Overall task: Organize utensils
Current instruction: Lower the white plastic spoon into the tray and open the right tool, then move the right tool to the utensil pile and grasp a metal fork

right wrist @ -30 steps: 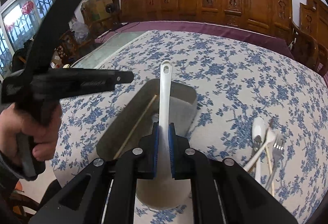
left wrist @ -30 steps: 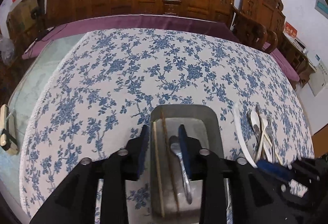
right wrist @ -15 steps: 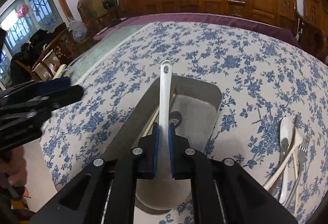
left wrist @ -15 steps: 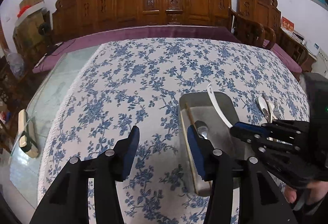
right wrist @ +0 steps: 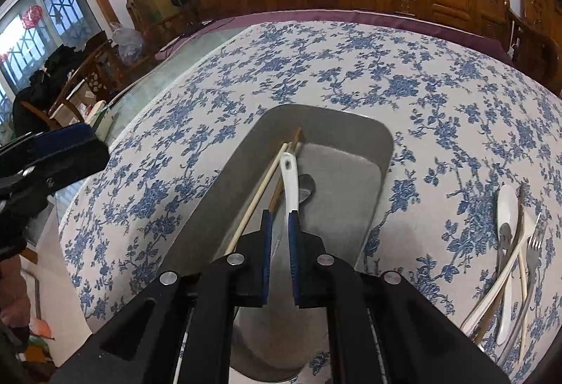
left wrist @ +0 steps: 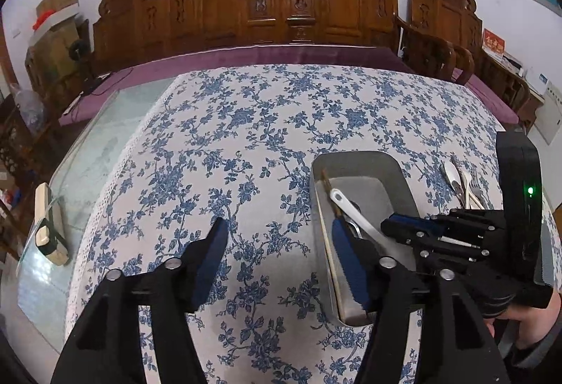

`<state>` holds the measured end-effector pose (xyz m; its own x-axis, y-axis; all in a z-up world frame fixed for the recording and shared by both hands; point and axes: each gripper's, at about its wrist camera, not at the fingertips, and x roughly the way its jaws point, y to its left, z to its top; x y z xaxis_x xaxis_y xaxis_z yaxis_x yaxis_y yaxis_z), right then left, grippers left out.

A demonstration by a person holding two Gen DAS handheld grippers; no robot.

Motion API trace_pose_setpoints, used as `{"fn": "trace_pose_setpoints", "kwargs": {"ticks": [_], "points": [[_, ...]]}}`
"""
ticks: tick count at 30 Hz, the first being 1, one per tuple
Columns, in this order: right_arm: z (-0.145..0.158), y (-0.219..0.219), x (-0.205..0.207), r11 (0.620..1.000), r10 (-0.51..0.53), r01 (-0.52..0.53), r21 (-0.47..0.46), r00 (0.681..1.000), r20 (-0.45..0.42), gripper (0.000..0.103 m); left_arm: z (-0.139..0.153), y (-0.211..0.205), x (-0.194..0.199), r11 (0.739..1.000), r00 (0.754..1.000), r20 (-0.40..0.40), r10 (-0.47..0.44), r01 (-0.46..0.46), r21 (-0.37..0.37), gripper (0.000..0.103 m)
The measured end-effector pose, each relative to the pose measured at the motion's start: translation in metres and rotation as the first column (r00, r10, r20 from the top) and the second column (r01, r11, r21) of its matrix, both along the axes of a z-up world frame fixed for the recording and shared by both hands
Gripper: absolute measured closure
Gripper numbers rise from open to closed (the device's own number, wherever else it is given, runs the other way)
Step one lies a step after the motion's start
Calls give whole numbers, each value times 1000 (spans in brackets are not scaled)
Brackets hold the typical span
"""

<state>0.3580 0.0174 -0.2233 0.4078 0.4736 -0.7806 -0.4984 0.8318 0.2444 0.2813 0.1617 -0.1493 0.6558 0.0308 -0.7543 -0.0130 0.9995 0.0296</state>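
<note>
A grey metal tray (right wrist: 337,124) lies on the floral tablecloth and holds chopsticks (right wrist: 260,194), a metal spoon (right wrist: 307,185) and a white spoon (right wrist: 289,180). My right gripper (right wrist: 279,226) is over the tray with its jaws slightly apart. The white spoon's handle leans against the right pad, its tip resting in the tray. In the left wrist view the tray (left wrist: 393,166) is at the right, with the right gripper (left wrist: 407,226) over it. My left gripper (left wrist: 277,257) is open and empty, left of the tray.
A pile of loose utensils (right wrist: 513,243), white spoons, a fork and chopsticks, lies on the cloth right of the tray, also visible in the left wrist view (left wrist: 463,180). Carved wooden chairs (left wrist: 295,5) line the table's far edge. A glass tabletop (left wrist: 70,194) is exposed at left.
My left gripper has let go, opened wide and drawn back left from the tray. My right gripper has lowered the white spoon into the tray and parted its jaws.
</note>
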Motion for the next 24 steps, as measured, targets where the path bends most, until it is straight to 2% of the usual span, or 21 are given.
{"fn": "trace_pose_setpoints", "kwargs": {"ticks": [5,7,12,13,15,19,24], "points": [[10,-14,0,999,-7,6,45,1000,9,92,0,-4,-6,1000,1000,6,-2,2,-2,32],[19,-25,-4,998,-7,6,61,1000,28,92,1,-7,-8,1000,1000,12,-5,5,-2,23],[39,-68,-22,998,-15,10,54,995,98,90,8,-21,-15,1000,998,56,-16,16,-3,10],[42,-81,-27,999,-21,16,43,993,112,88,10,-26,-17,1000,997,69,-24,24,-5,9],[44,-104,-36,999,-25,22,26,991,131,76,13,-36,-21,999,995,96,-38,39,-3,8],[36,-154,-53,997,-48,56,-50,987,153,75,14,-58,-24,996,990,112,-82,84,-13,7],[11,-202,-61,987,-98,112,-116,987,124,75,9,-94,-25,988,982,116,-151,153,-7,7]]}}
